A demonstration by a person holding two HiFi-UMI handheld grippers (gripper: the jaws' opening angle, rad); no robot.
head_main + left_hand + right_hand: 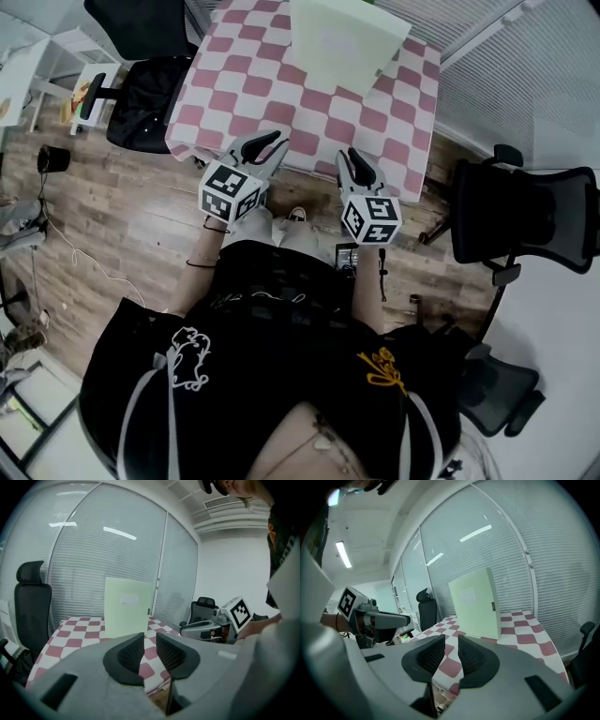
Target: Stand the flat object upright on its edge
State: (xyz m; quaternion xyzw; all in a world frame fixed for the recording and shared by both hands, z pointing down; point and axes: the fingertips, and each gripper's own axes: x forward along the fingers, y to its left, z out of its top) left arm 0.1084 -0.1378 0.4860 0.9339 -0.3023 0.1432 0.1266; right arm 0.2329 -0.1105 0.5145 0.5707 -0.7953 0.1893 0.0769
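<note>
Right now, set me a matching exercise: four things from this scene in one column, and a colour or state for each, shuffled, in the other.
Things
1. pale green board
2. tablecloth
3. left tool
4. office chair

Descriptions
A. black, with armrests
B. standing upright on its edge
C. pink and white checks
D. holding nothing, jaws slightly apart

Pairs: 1-B, 2-C, 3-D, 4-A

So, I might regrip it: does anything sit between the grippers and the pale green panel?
Nothing visible. Only bare checkered tablecloth lies between the left gripper, the right gripper and the upright panel.
</note>
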